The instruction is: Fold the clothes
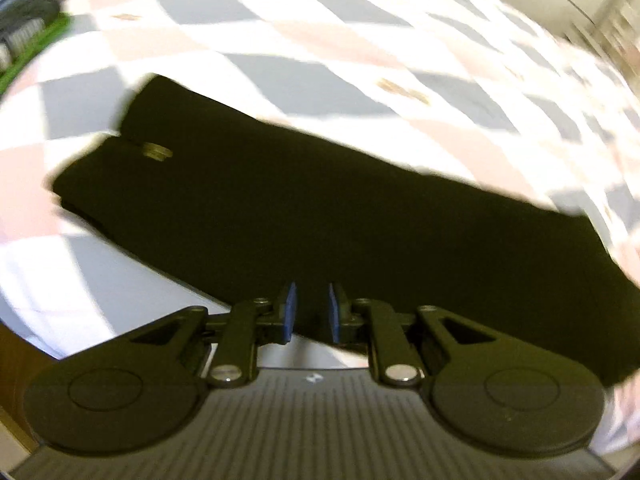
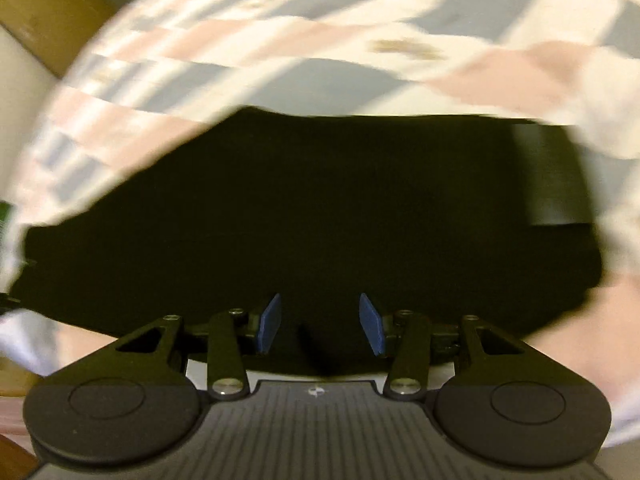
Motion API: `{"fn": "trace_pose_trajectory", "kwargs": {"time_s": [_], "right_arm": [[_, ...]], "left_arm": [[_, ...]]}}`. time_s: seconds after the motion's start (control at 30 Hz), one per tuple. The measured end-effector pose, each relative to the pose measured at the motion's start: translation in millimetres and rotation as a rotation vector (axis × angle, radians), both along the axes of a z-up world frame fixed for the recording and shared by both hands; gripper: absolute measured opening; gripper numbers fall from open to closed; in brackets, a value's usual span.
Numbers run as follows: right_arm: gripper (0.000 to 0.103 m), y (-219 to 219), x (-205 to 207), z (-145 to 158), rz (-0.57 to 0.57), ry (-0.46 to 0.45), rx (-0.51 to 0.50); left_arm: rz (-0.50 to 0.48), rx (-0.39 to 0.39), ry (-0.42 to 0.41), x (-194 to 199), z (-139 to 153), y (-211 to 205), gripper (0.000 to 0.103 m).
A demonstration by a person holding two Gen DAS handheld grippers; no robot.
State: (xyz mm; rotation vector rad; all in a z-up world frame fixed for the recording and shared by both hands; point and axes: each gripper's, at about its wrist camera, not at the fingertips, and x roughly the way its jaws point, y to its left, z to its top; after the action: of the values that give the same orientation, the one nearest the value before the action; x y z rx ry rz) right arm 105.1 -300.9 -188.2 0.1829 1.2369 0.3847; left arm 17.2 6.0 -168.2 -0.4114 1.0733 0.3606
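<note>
The right gripper point(image 2: 318, 324) hangs low over a black garment point(image 2: 320, 208), its two blue-padded fingers point(image 2: 269, 324) spread apart with nothing between them but the dark cloth lying beneath. The garment lies flat as a broad dark slab on a checked cover point(image 2: 304, 40) of pink, grey and white squares (heavily blurred, so its pattern smears toward the edges). A brown cardboard box point(image 2: 44, 12) shows at the upper left corner.

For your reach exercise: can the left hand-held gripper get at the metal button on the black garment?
Probably yes: the left hand-held gripper is open over the black garment, and nothing lies between it and the metal button.
</note>
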Motion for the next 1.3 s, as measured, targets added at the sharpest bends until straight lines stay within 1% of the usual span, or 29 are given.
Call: {"fn": "trace_pose_trajectory", "kwargs": {"time_s": [0.07,0.1,0.13,0.17,0.2,0.27,0.3,0.33,0.37,0.43,0.5,0.53,0.63,0.7,0.77,0.8,0.83,0.87,0.97,1.1,1.2,1.3], "right_arm": [[0.047,25,0,-5,0.002,0.008,0.065],[0.046,38,-1,-10,0.004,0.019,0.064],[0.046,51,-3,-15,0.007,0.032,0.051],[0.047,62,-5,-21,0.004,0.051,0.008],[0.047,72,-7,-28,-0.001,0.071,-0.048],[0.047,85,-15,-22,-0.048,0.061,-0.076],[0.047,90,-19,-18,-0.074,0.051,-0.082],[0.048,96,-26,-10,-0.11,0.036,-0.09],[0.051,102,-34,0,-0.149,0.02,-0.097],[0.062,114,-48,17,-0.236,-0.002,-0.105],[0.067,128,-66,32,-0.33,-0.021,-0.083],[0.068,137,-75,38,-0.373,-0.033,-0.07],[0.073,167,-98,56,-0.452,-0.042,-0.024],[0.074,185,-112,67,-0.462,-0.043,-0.001],[0.074,196,-121,84,-0.466,-0.054,-0.003],[0.076,201,-124,92,-0.47,-0.066,0.002],[0.08,203,-127,100,-0.476,-0.08,0.01],[0.081,205,-131,109,-0.486,-0.095,0.013],[0.083,210,-141,131,-0.498,-0.132,0.017],[0.085,212,-152,139,-0.494,-0.137,0.022],[0.085,210,-162,140,-0.483,-0.142,0.021],[0.085,201,-172,144,-0.476,-0.15,0.015]], "left_arm": [[-0.008,0.05,0.005,4,-1,17,0.017],[-0.013,0.076,0.007,6,-2,25,0.022],[-0.018,0.091,0.037,9,-10,34,0.024],[-0.023,0.105,0.069,12,-18,44,0.024],[-0.023,0.101,0.115,15,-28,56,0.019],[-0.057,0.079,0.138,21,-34,67,0.017],[-0.093,0.079,0.14,22,-30,69,0.018],[-0.13,0.079,0.14,23,-25,71,0.019],[-0.166,0.07,0.139,24,-19,72,0.021],[-0.247,0.042,0.133,26,-6,69,0.022],[-0.343,0.026,0.126,29,9,63,0.024],[-0.391,0.018,0.122,31,16,60,0.025],[-0.494,0.046,0.103,32,44,53,0.027],[-0.543,0.073,0.094,32,65,47,0.028],[-0.573,0.09,0.072,32,86,40,0.029],[-0.588,0.099,0.061,32,96,36,0.032],[-0.601,0.104,0.047,32,105,32,0.034],[-0.613,0.112,0.034,31,114,28,0.036],[-0.642,0.132,-0.013,27,137,14,0.036],[-0.667,0.146,-0.055,19,158,-3,0.039],[-0.673,0.158,-0.068,11,165,-16,0.039],[-0.671,0.153,-0.082,3,169,-29,0.039]]}}
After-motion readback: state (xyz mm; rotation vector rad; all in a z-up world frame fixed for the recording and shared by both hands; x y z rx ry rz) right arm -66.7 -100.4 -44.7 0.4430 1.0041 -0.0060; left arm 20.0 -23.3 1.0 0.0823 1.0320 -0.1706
